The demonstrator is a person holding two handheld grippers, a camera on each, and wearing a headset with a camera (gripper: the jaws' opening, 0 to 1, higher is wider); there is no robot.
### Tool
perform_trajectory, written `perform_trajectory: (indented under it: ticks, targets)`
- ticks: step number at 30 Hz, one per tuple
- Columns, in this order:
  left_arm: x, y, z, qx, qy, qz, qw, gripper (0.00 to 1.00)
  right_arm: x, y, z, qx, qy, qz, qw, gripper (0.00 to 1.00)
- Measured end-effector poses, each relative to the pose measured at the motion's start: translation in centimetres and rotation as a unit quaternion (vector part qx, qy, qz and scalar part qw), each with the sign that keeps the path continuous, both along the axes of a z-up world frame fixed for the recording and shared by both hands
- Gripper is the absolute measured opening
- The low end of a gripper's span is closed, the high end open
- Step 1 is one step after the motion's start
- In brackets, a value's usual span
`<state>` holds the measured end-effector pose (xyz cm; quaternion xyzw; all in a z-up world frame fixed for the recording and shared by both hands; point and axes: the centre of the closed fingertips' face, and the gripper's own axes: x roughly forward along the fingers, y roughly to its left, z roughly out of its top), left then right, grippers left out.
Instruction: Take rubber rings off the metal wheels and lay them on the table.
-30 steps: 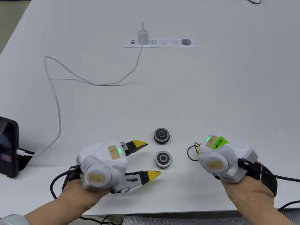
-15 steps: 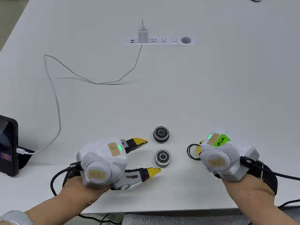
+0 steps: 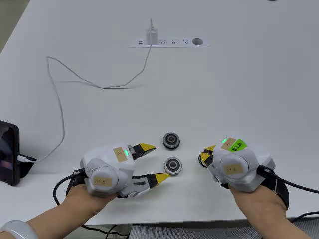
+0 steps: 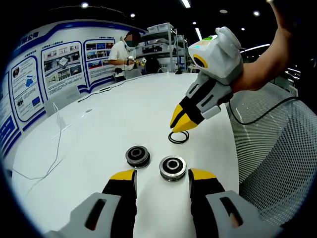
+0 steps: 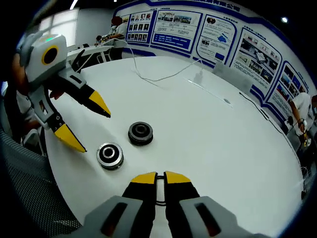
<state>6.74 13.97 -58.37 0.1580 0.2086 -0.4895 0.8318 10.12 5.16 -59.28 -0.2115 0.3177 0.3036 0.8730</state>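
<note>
Two small metal wheels sit near the table's front edge. The far wheel (image 3: 171, 140) (image 4: 137, 155) (image 5: 140, 133) looks all dark, with a black rubber ring around it. The near wheel (image 3: 173, 165) (image 4: 173, 167) (image 5: 110, 154) shows a bare silver rim. A loose black rubber ring (image 3: 203, 160) (image 4: 179, 137) lies flat on the table to its right. My right gripper (image 3: 207, 153) (image 4: 184, 123) (image 5: 159, 177) is shut, its tips over the ring's edge. My left gripper (image 3: 154, 162) (image 4: 163, 174) is open, with the near wheel just ahead of its jaws.
A white power strip (image 3: 169, 43) with a plugged charger (image 3: 151, 37) lies far back, and its cable (image 3: 60, 102) runs down the left to a phone (image 3: 7, 154). The table's front edge is close under both hands. People stand at the far end of the table (image 4: 124, 49).
My right gripper has moved left, over the loose ring. My left gripper has shifted a little right, toward the near wheel. The wheels have not moved.
</note>
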Motion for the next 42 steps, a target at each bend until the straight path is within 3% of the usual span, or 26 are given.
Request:
perform_trajectory:
  ticks: [5, 8, 12, 26, 42]
  targets:
    - [0.8, 0.1, 0.5, 0.0, -0.009, 0.007, 0.9999, 0.36, 0.0, 1.1, 0.7, 0.066, 0.019, -0.028, 0.9973, 0.06]
    - [1.6, -0.2, 1.0, -0.007, -0.012, 0.016, 0.9998, 0.33, 0.2, 1.7, 0.7, 0.107, 0.039, -0.05, 0.9922, 0.07]
    - [2.4, -0.3, 1.4, -0.005, -0.019, 0.023, 0.9996, 0.29, 0.6, 1.9, 0.9, 0.137, 0.053, -0.07, 0.9867, 0.07]
    - [4.9, -0.6, 1.1, 0.006, -0.017, 0.045, 0.9988, 0.2, 1.1, 3.0, 0.7, 0.169, 0.072, -0.086, 0.9792, 0.07]
    - [5.9, -1.3, -0.2, 0.026, 0.003, 0.053, 0.9983, 0.16, 1.5, 3.4, 0.4, 0.189, 0.083, -0.099, 0.9735, 0.07]
